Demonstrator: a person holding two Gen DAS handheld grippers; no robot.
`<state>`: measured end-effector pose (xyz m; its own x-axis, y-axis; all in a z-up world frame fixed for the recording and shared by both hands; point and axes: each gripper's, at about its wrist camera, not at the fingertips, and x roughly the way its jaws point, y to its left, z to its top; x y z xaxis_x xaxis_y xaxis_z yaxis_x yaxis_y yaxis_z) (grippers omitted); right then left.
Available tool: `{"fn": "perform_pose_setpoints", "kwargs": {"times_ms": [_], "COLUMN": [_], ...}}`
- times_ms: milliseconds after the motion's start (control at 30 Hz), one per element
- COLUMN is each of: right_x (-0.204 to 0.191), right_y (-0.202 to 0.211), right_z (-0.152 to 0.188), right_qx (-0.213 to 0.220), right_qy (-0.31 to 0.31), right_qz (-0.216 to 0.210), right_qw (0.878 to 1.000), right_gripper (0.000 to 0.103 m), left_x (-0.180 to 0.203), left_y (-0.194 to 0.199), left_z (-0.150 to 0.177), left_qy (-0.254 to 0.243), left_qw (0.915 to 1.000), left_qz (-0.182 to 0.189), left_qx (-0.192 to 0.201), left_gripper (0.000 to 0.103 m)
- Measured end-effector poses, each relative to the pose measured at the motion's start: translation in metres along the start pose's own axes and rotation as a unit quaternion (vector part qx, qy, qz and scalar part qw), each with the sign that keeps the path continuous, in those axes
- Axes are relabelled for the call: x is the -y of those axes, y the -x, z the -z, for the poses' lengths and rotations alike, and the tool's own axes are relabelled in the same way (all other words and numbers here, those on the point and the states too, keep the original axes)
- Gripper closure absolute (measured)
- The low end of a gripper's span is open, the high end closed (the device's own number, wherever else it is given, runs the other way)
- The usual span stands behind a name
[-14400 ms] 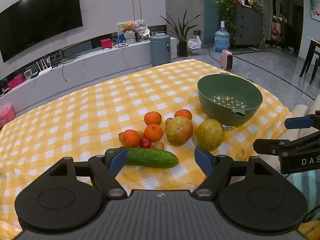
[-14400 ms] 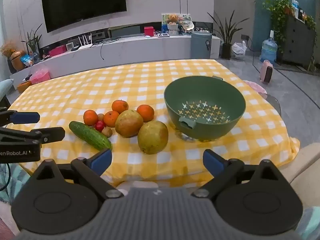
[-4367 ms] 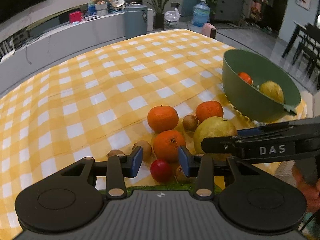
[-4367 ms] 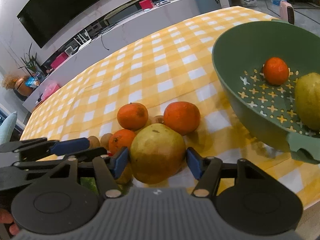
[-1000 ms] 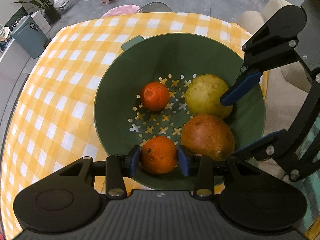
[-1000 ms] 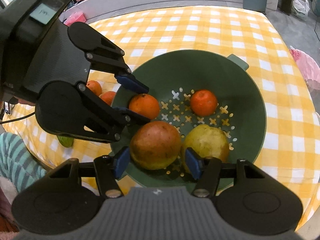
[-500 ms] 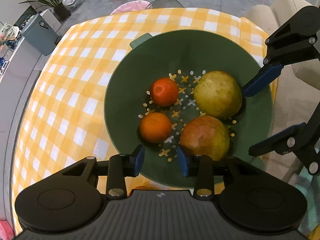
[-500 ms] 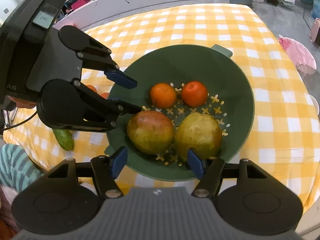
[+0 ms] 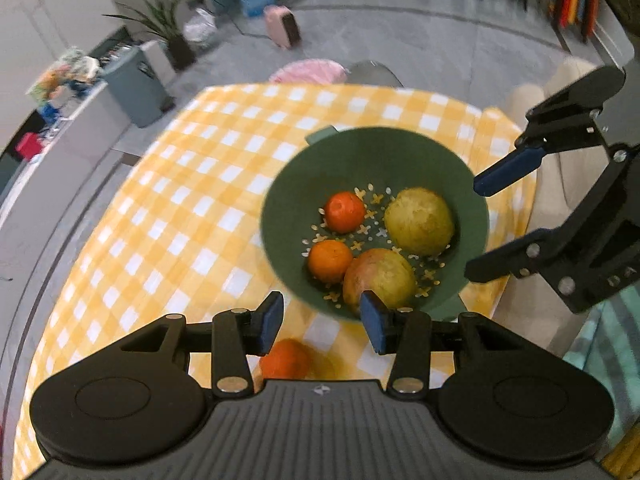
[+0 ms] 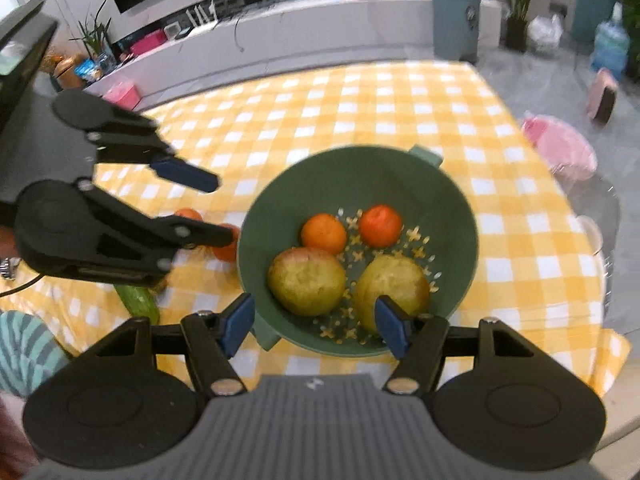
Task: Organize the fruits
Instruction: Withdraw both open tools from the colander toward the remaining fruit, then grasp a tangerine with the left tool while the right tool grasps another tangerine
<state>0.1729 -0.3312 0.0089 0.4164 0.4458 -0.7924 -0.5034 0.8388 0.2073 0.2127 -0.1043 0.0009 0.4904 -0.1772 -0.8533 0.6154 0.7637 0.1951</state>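
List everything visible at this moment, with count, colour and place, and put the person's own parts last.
Colander bowl: 1, green, on the cloth near the table's right end.
Oranges in bowl: 2, orange, side by side on the far half of the bowl's floor.
Large fruits in bowl: 2, yellow-green, one with a reddish blush, on the near half.
Oranges on cloth: at least 2, orange, left of the bowl, partly hidden.
Cucumber: 1, green, on the cloth at the near left.
Tablecloth: 1, yellow and white check, covering the table.
Left hand-held gripper: 1, black with blue pads, open, empty, above the cloth beside the bowl.
Right hand-held gripper: 1, same colours, open, empty, above the bowl's near rim.
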Motion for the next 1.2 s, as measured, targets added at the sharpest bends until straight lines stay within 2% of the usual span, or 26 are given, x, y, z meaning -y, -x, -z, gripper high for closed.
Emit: {"fn": "perform_pose_setpoints", "kwargs": {"times_ms": [167,367,500,633,767,967,1200], "right_x": [-0.018,-0.048,-0.065,-0.086,-0.107,-0.121,-0.122], "right_y": [0.016,0.021,0.014,0.006,-0.007,-0.027,-0.049], "right_z": [0.016,0.041,0.058,0.072,0.084,0.086,0.072], "right_qx": [0.041,0.099,0.13,0.147,0.148,0.135,0.139], "right_qy": [-0.02,-0.058,-0.089,-0.103,-0.099,-0.091,-0.11], "right_qz": [0.01,0.018,0.026,0.031,0.024,0.023,0.028], "right_qw": [0.999,0.993,0.987,0.983,0.984,0.986,0.984], "right_gripper": [0.039,0.039,0.039,0.039,0.046,0.056,0.057], "left_x": [-0.002,-0.006,-0.007,-0.012,-0.017,-0.028,-0.037], "left_y": [0.036,0.07,0.084,0.093,0.09,0.074,0.056], "left_z": [0.032,0.079,0.108,0.138,0.163,0.182,0.182], "left_qy": [0.059,0.127,0.164,0.214,0.251,0.283,0.281], "left_qw": [0.9969,0.986,0.976,0.9627,0.9531,0.9459,0.9467], "left_qz": [-0.026,-0.053,-0.08,-0.082,-0.075,-0.075,-0.069], "left_qx": [0.046,0.094,0.119,0.144,0.152,0.139,0.142], "left_gripper": [0.05,0.05,0.05,0.05,0.05,0.05,0.05]}}
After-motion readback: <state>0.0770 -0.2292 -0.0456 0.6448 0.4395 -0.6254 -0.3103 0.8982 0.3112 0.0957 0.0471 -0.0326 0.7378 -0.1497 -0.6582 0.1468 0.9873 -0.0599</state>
